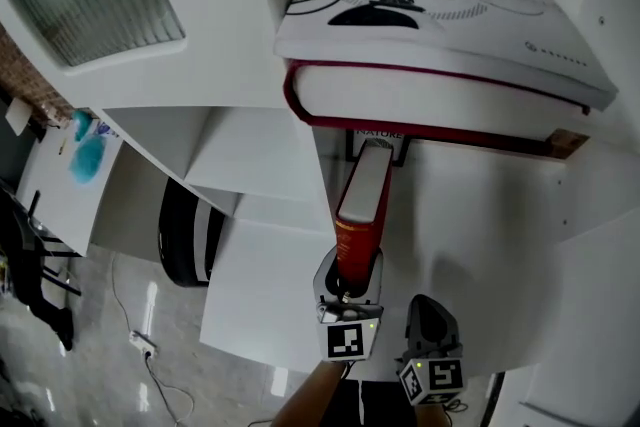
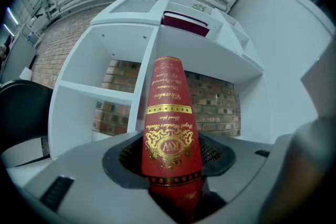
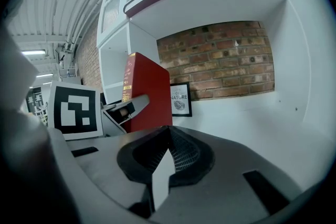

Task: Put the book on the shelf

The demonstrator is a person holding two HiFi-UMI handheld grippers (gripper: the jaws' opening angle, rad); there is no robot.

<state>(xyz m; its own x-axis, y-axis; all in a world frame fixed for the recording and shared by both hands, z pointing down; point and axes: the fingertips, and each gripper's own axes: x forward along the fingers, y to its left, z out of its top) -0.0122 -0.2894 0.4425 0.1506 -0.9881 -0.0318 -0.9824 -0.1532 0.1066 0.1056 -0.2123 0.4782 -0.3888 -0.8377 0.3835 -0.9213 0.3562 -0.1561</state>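
Holding red hardcover book with gold lettering [image 1: 360, 200] upright, left hand-held gripper [image 1: 347, 287] was clamped on its lower end, just before white shelf's [image 3: 210, 8] open compartment, probably for standing insertion. Right hand-held gripper [image 3: 163, 165] hung beside, jaws together, empty.

Grey left hand-held gripper [image 1: 348, 269] and right hand-held gripper [image 1: 430, 308], black-and-white marker cubes [image 1: 346, 342].

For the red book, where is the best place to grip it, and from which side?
The lower end of the red book, jaws across its flat covers, coming from the spine side: it is upright, spine toward the gripper, as the left gripper holds it now.
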